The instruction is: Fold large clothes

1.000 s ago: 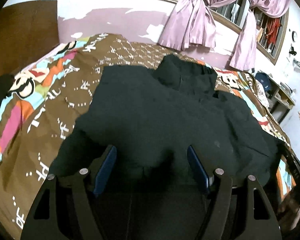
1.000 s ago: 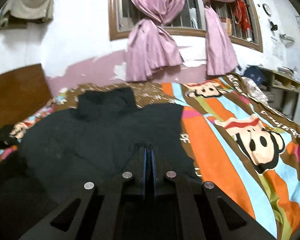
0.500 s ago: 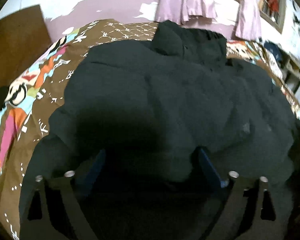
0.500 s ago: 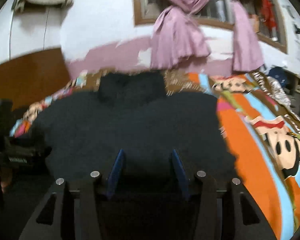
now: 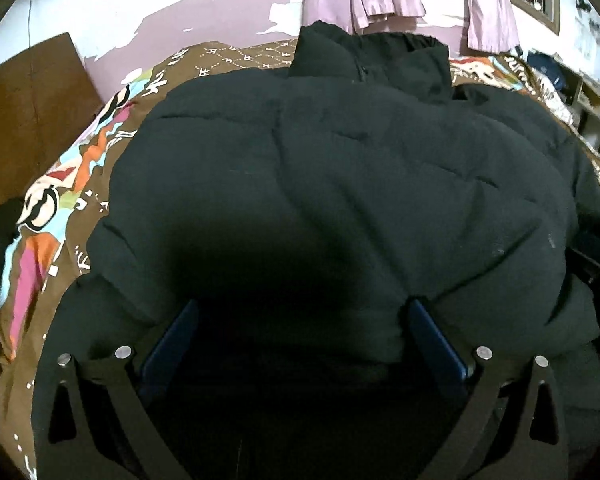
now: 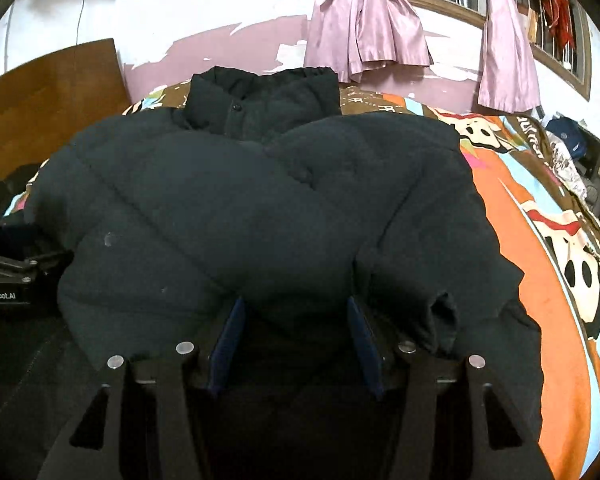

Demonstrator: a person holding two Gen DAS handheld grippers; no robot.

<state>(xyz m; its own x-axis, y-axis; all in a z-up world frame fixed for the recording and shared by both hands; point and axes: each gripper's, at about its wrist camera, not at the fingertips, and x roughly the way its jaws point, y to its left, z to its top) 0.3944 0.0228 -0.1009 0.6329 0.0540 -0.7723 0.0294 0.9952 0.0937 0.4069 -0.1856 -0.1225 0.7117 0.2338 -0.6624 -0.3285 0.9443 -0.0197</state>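
Since a second ago both your grippers have dropped closer to the black puffer jacket (image 5: pixel 332 184), and both have been opening: the right gripper (image 6: pixel 296 336), then shut, now has its fingers part-way apart, the left gripper (image 5: pixel 300 336) has its fingers spread wide. Fabric bulges between both pairs, but I cannot see the pads pressing, so nothing looks held.

The jacket lies on the bed (image 6: pixel 540 240), filling its middle, sleeves folded in over the chest. Its long axis runs from the hem at your fingers to the collar (image 6: pixel 260 100), which points at the curtained window (image 6: pixel 380 20).

Take a deep bite of the hem on each side of the jacket's centre line, level with each other, before lifting toward the collar.
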